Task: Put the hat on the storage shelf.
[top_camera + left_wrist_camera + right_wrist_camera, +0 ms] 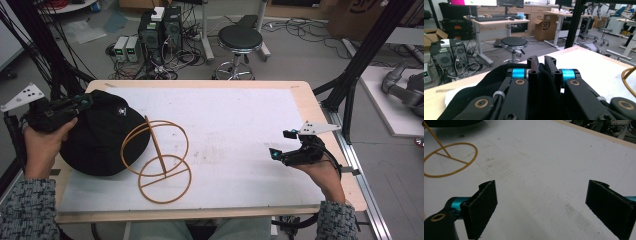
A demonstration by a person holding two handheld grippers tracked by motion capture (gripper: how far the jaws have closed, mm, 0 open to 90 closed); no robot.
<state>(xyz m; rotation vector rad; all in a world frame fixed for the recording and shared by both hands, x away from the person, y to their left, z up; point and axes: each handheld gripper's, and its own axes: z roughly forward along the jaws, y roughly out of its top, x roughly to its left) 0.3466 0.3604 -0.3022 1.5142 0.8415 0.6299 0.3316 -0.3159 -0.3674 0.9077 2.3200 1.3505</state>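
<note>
Now left tool clamps black hat edge; right tool agape; wire stand upright.

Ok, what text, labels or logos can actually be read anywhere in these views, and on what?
"SF", dark letters on the brown cardboard box beneath the far desk, left gripper view.
Small white emblem on the black fabric cap: too small to read.
Dark print on the brown cardboard box at top right, high view: cut off, unreadable.

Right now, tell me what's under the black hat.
The hat lies on the white mat, its right edge against the wire stand. The left gripper pinches its fabric. Whatever is beneath the crown is covered and cannot be seen.
</note>
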